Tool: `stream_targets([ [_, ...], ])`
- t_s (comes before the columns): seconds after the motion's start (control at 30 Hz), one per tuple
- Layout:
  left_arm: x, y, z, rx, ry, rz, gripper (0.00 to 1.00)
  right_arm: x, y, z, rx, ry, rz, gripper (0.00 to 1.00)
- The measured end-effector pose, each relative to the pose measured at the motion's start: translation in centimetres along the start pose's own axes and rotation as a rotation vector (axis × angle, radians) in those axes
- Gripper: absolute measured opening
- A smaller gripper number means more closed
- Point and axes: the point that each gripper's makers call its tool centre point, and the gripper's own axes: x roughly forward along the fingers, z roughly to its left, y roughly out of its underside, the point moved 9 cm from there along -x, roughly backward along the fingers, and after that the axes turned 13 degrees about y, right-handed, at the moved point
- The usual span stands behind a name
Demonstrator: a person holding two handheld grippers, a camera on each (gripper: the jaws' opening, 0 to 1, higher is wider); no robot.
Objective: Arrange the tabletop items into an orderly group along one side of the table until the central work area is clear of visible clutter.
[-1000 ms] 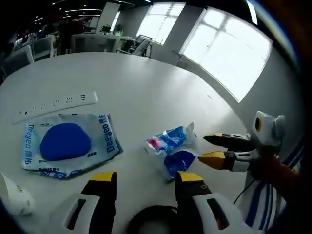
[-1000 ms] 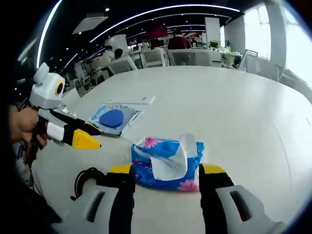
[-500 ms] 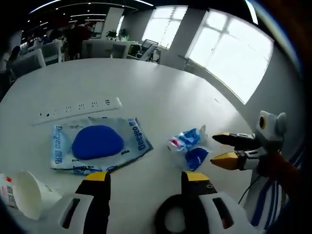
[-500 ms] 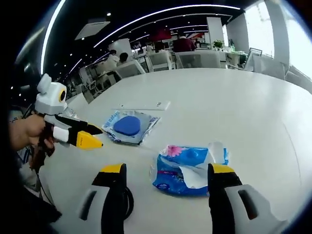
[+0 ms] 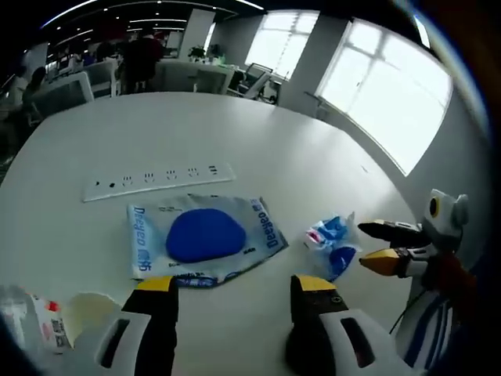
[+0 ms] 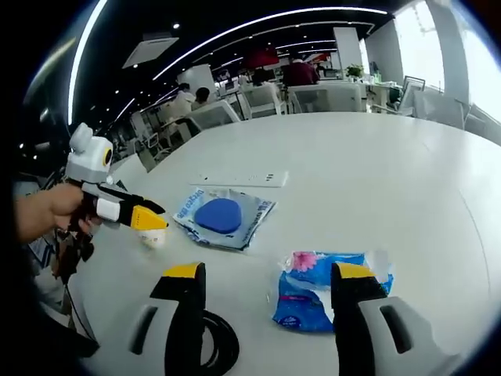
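In the left gripper view, the left gripper point(image 5: 227, 291) hovers with jaws spread and empty above a clear plastic pouch holding a blue disc point(image 5: 205, 235); a white power strip point(image 5: 159, 180) lies beyond it, a crumpled blue tissue pack point(image 5: 332, 241) towards the white table's point(image 5: 235, 125) near edge — beside the right gripper point(image 5: 385, 244). In the right gripper view, that gripper's yellow-tipped jaws stand apart, empty, the tissue pack point(image 6: 325, 288) between them and a black cable coil point(image 6: 213, 346) at the near edge. Likely risk: the limp pack slipping or tearing if pinched by its loose flap.

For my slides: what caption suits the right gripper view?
Open right gripper over a tissue pack, blue pouch and power strip beyond.
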Motion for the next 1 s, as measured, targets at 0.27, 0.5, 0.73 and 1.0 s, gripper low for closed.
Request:
stream_targets([
  [0.27,-0.5,-1.5,2.6,-0.02,-0.043,0.024,0.51,1.1,-0.9,1.0,-0.022,-0.009,0.016,0.57],
  [0.5,-0.3,-1.8,4.1,-0.063,-0.052,0.045,0.46,1.9,-1.4,1.9,-0.033,-0.026,0.039,0.53],
  [0.73,0.1,-2.0,5.4,-0.105,-0.067,0.058,0.42,2.9,-1.4,2.4,-0.032,-0.038,0.059,0.49],
  [1.0,0.9,-2.1,6.6,-0.147,-0.087,0.071,0.34,4.5,-1.2,2.8,-0.02,-0.048,0.078,0.38],
])
